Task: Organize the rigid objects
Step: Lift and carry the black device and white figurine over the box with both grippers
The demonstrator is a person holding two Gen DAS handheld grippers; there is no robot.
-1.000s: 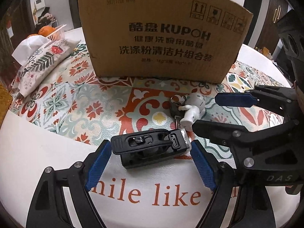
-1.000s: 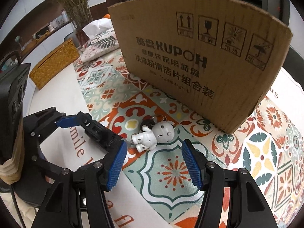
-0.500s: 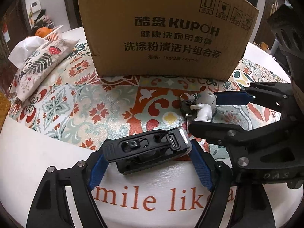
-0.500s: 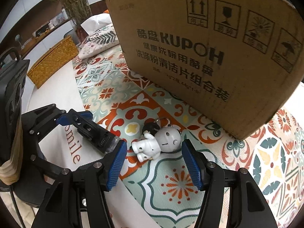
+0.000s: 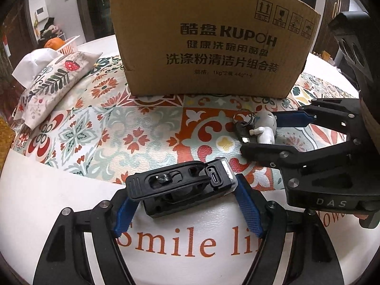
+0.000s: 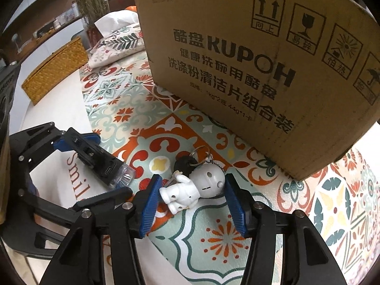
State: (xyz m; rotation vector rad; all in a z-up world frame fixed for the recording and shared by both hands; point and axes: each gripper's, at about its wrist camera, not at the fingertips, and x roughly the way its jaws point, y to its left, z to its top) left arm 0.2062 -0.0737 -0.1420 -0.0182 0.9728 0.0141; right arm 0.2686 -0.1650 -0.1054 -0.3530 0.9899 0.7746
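Note:
A black clip light (image 5: 182,187) with a charging port and a clear end sits crosswise between the blue pads of my left gripper (image 5: 184,196), which is shut on its two ends just above the white table edge. In the right wrist view the same light (image 6: 102,161) shows at the left. A white robot figure (image 6: 197,185) on a key ring lies on the patterned mat. My right gripper (image 6: 193,191) is closing around it, with a pad touching its head and another its arm. From the left wrist view the figure (image 5: 264,133) lies between the right gripper's fingers (image 5: 294,118).
A tall brown cardboard box (image 5: 213,42) stands just behind both objects, its printed side facing me. A floral tissue pouch (image 5: 52,83) lies far left, with an orange (image 5: 54,44) in a basket behind it. A wicker box (image 6: 54,71) sits off the mat's left edge.
My left pads have closed onto the ends of the black light. My right pads have drawn in from a wide gap until they touch the white figure.

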